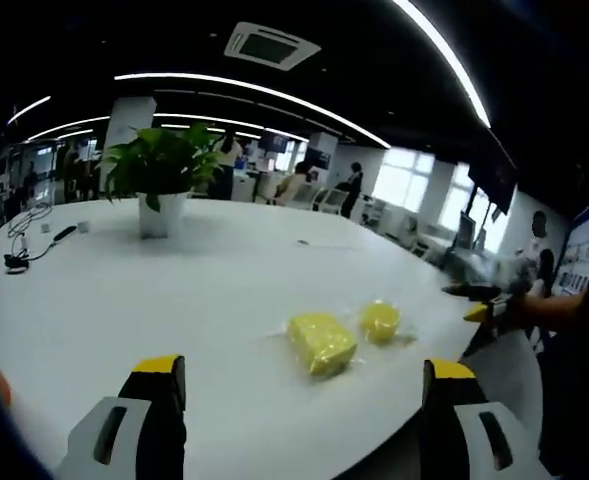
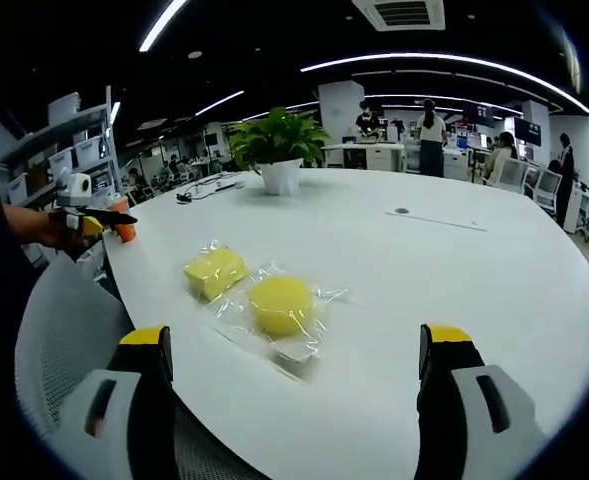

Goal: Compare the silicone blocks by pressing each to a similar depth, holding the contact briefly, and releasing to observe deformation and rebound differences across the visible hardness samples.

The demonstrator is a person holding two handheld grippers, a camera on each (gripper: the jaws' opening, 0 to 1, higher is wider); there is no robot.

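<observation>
Two yellow silicone blocks in clear plastic wrap lie near the edge of a white table (image 1: 174,290). The rectangular block (image 1: 321,343) sits just beyond my left gripper (image 1: 304,372), which is open and holds nothing. Beside it lies the round block (image 1: 380,320). In the right gripper view the round block (image 2: 281,305) is nearest and the rectangular block (image 2: 214,270) lies to its left. My right gripper (image 2: 294,342) stands open short of them, touching neither. A hand holds the other gripper (image 2: 94,222) at the far left of this view.
A potted plant (image 1: 160,175) in a white pot stands mid-table, with cables (image 1: 24,245) near the far-left edge. A mesh chair back (image 2: 64,330) sits by the table edge. An orange object (image 2: 124,230) is at the table's left corner. People and desks fill the office behind.
</observation>
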